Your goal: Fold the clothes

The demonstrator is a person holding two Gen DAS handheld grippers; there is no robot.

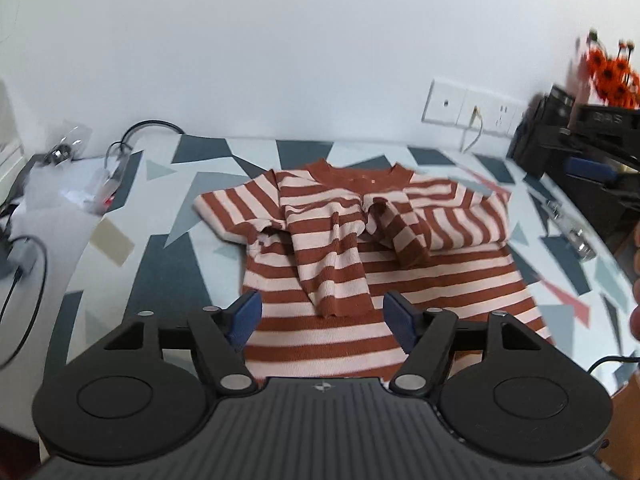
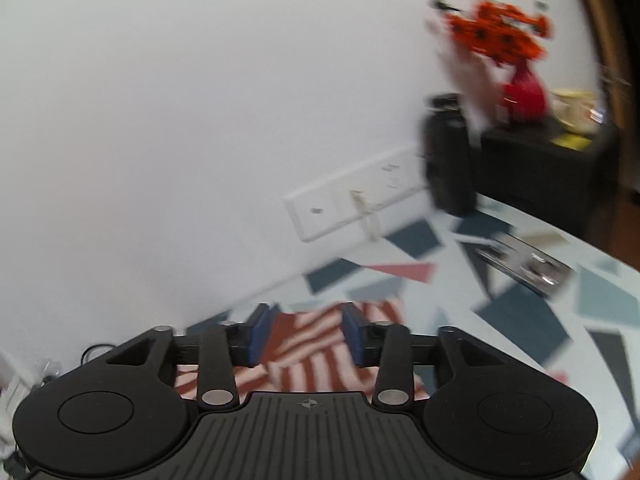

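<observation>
Shirt point(image 1: 360, 248) is lying flat on the patterned table point(image 1: 160, 280), collar toward the wall, both striped sleeves folded in across the chest. Left gripper point(image 1: 322, 320) hangs just above the hem end, pointing along the shirt, blue pads point(image 1: 244, 320) wide apart with nothing between them. Right gripper point(image 2: 306, 338) is tilted over the shirt's edge, view pretty blurry, fingers apart too and empty. Wall sockets point(image 1: 472, 108) and orange flowers point(image 2: 500, 32) sit beyond.
</observation>
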